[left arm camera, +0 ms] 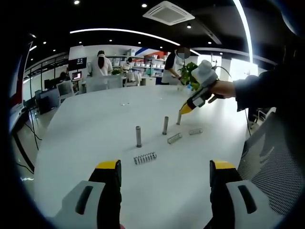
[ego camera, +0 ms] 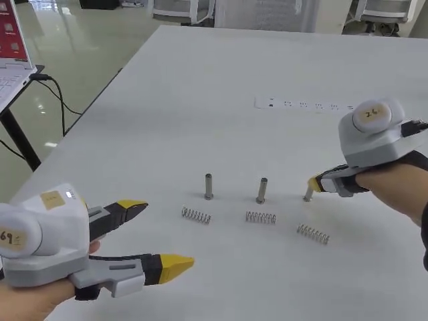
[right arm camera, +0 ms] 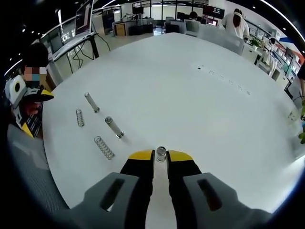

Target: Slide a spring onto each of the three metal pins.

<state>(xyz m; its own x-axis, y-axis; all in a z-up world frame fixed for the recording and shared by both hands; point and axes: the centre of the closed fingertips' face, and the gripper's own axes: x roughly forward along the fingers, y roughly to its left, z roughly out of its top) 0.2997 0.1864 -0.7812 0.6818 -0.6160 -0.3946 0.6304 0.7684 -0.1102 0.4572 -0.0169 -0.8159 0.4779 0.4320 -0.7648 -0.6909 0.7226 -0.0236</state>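
Note:
Three metal pins stand in a row on the white table: left pin (ego camera: 208, 187), middle pin (ego camera: 262, 190) and right pin (ego camera: 308, 194). In front of each pin lies a spring: (ego camera: 196, 215), (ego camera: 260, 217), (ego camera: 313, 234). My right gripper (ego camera: 314, 184) has its yellow tips closed on the top of the right pin (right arm camera: 161, 153). My left gripper (ego camera: 157, 234) is held open at the near left, well short of the left spring (left arm camera: 145, 158), with nothing between its jaws. The left gripper view takes in the pins (left arm camera: 138, 136) and the right gripper (left arm camera: 187, 107).
A white power strip (ego camera: 304, 105) lies farther back on the table. A laptop (ego camera: 10, 60) with a black cable sits on a stand off the table's left edge. Several people stand at benches in the background (left arm camera: 100, 64).

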